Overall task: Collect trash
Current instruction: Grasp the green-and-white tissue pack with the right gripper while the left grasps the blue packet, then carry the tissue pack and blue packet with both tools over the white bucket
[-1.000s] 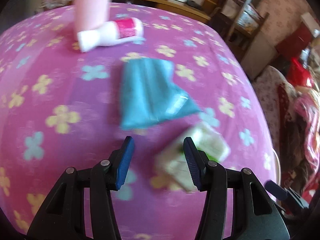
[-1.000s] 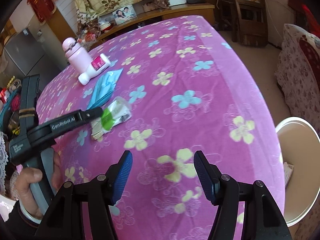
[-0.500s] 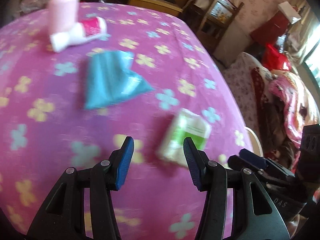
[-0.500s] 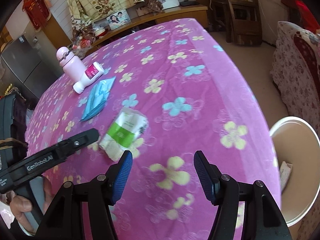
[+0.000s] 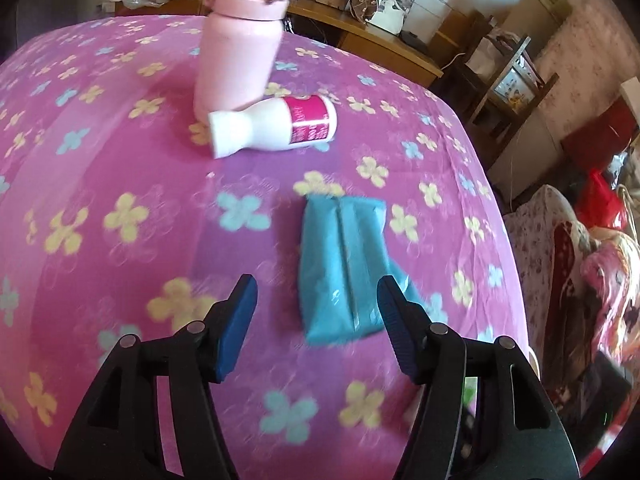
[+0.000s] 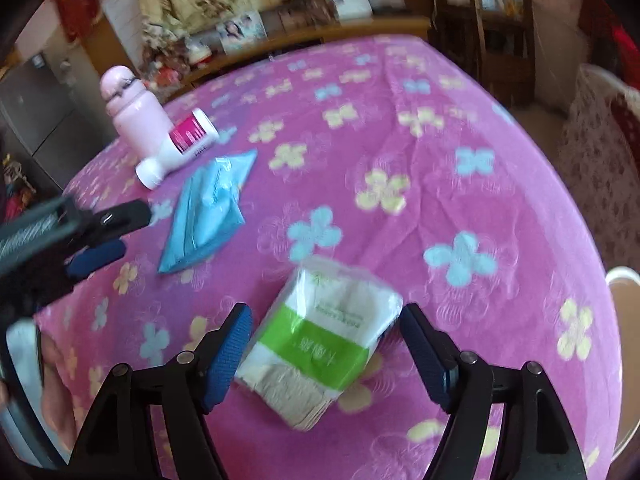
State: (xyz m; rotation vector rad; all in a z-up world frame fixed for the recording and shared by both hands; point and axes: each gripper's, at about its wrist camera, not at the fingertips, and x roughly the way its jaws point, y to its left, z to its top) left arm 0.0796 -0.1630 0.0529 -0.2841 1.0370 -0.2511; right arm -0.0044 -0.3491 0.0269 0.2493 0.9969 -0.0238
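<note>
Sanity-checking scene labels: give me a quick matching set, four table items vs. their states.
Items:
1. pink bottle
2. white bottle
3. blue packet
4. green-and-white tissue pack

States:
A. lying flat, beside the left tool
B. standing upright
C. between the right tool's opening jaws
D. lying on its side against another bottle

Pairs: 1-B, 2-D, 3-A, 4-C

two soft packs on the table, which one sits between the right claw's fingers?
The white pack with the green band, not gripped as the jaws are opening. The blue pack lies farther off, nearer the left claw.
</note>
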